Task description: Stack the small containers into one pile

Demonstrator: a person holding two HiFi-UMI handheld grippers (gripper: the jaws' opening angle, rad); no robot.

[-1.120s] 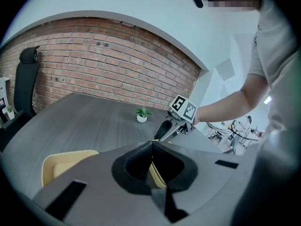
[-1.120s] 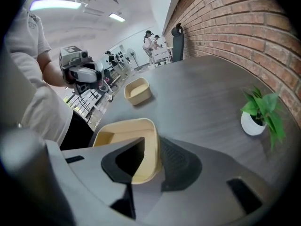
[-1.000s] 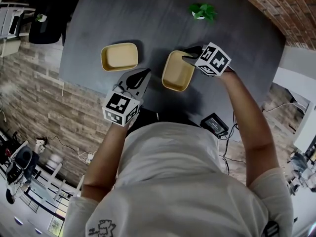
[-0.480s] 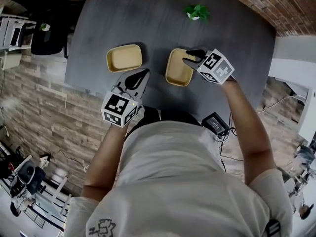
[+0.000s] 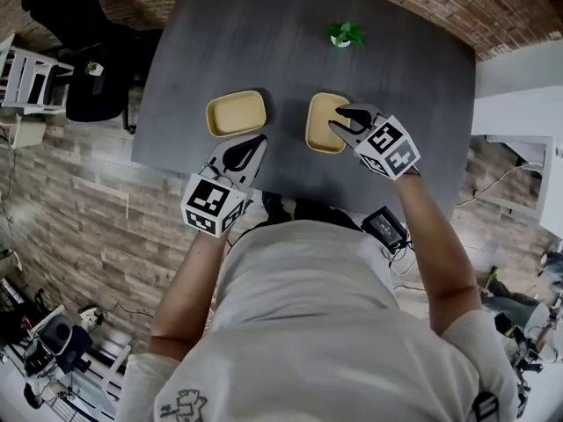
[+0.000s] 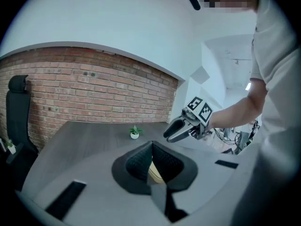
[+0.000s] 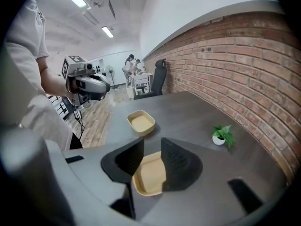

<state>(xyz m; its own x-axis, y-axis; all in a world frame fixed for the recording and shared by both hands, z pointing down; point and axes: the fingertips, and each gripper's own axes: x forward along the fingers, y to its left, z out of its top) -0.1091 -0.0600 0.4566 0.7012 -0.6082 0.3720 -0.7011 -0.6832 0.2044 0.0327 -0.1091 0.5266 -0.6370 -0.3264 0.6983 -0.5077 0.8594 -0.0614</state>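
Dark grey tabletop (image 5: 229, 33) is giving me plenty of bare room. Its far half is lying open except for a small potted plant (image 5: 344, 34) near the far edge, at upper centre of the head view. A brick wall (image 7: 244, 55) is running along that far side, and a black chair (image 5: 79, 33) is standing off the table's corner at upper left. Both containers are sitting in the near half, side by side and apart, with a bare strip between them. The left tan container (image 5: 236, 113) is at centre left, and the right tan container (image 5: 322, 123) is at centre right, close to the near edge.

I am holding the left tongs (image 5: 251, 144) just below the left tan container, over the table's near edge. Their jaws are pressed together on nothing, and only a sliver of tan is peeking out behind them in the left gripper view.

I am holding the right tongs (image 7: 151, 140) spread moderately wide. The right tan container (image 7: 149, 175) is lying between and below the jaws. In the head view the jaws are reaching over its right rim, and I cannot tell whether they are touching it.
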